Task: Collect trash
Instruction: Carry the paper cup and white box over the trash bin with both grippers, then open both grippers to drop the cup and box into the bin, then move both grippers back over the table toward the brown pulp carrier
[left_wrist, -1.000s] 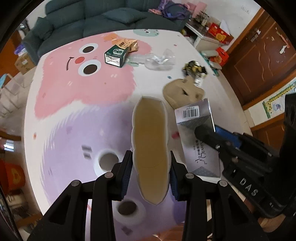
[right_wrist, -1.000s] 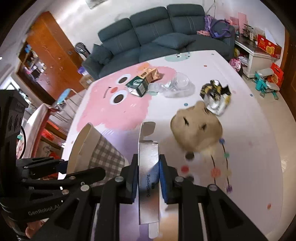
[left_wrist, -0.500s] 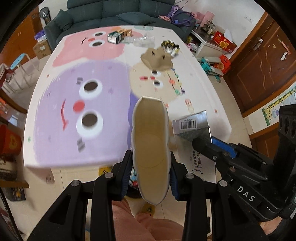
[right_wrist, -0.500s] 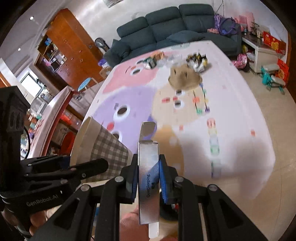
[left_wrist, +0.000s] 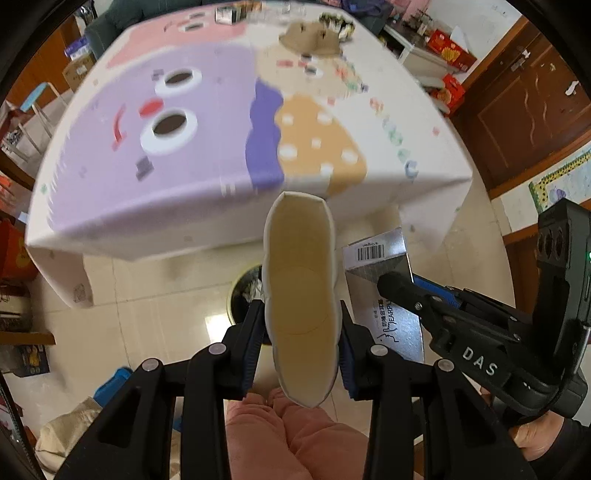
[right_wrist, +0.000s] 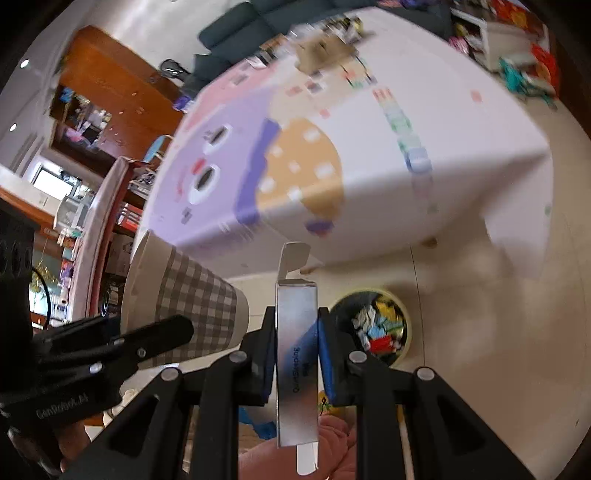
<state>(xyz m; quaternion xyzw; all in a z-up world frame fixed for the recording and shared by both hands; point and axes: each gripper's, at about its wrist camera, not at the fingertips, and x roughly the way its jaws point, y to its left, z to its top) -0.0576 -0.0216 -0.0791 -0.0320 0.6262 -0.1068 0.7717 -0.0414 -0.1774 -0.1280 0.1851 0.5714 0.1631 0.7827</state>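
My left gripper (left_wrist: 301, 336) is shut on a squashed paper cup (left_wrist: 301, 295), cream inside and grey checked outside (right_wrist: 192, 306). My right gripper (right_wrist: 297, 347) is shut on a flat silver carton (right_wrist: 297, 347) with a barcode (left_wrist: 376, 280). Both hang past the table's front edge, above the tiled floor. Below them stands a round yellow-rimmed trash bin (right_wrist: 373, 328) holding colourful wrappers; in the left wrist view the bin (left_wrist: 245, 291) is mostly hidden behind the cup. More trash, a tan crumpled piece (left_wrist: 310, 37) and small cartons (left_wrist: 229, 14), lies at the table's far end.
The table (left_wrist: 184, 206) wears a pastel cartoon cloth. The person's pink-trousered legs (left_wrist: 295, 435) are below the grippers. A wooden door (left_wrist: 535, 103) is at the right, a dark sofa (right_wrist: 258, 22) behind the table, shelves and a blue stool (right_wrist: 159, 144) at the left.
Both grippers have pulled back from over the table to beyond its front edge and dipped lower, still holding the cup and the carton. The floor and the trash bin have come into view.
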